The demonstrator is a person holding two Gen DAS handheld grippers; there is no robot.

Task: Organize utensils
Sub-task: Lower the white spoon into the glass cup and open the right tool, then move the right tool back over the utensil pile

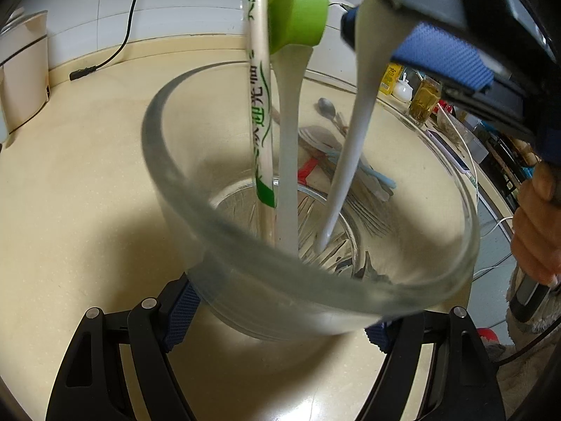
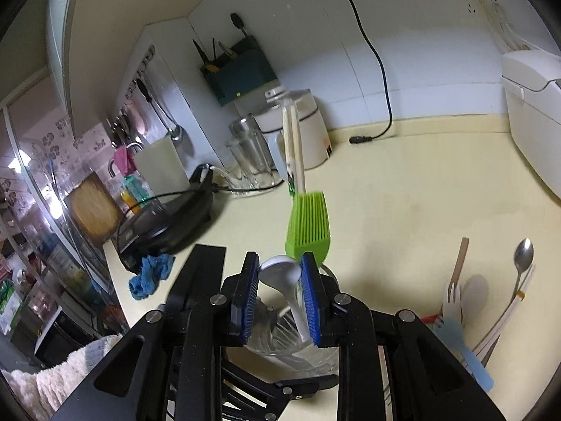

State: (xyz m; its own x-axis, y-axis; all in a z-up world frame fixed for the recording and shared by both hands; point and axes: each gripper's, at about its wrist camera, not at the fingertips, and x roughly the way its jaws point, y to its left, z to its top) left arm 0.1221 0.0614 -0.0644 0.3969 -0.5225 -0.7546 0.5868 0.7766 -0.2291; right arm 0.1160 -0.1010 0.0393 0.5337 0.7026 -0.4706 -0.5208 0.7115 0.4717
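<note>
The right gripper [image 2: 279,298] clamps a white spoon [image 2: 282,272] by its bowl, handle down inside the glass cup [image 1: 168,161]. The left gripper [image 1: 277,319] grips that cup, which also holds a green silicone brush [image 2: 308,226] and wrapped chopsticks [image 1: 261,105]. More utensils [image 2: 466,315] lie on the counter [image 2: 403,193].

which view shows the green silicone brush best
The right wrist view: the green silicone brush shows its whole bristle head against the counter, above the right gripper. The left wrist view crops the bristles at the top edge, but shows its white handle standing in the glass.
</note>
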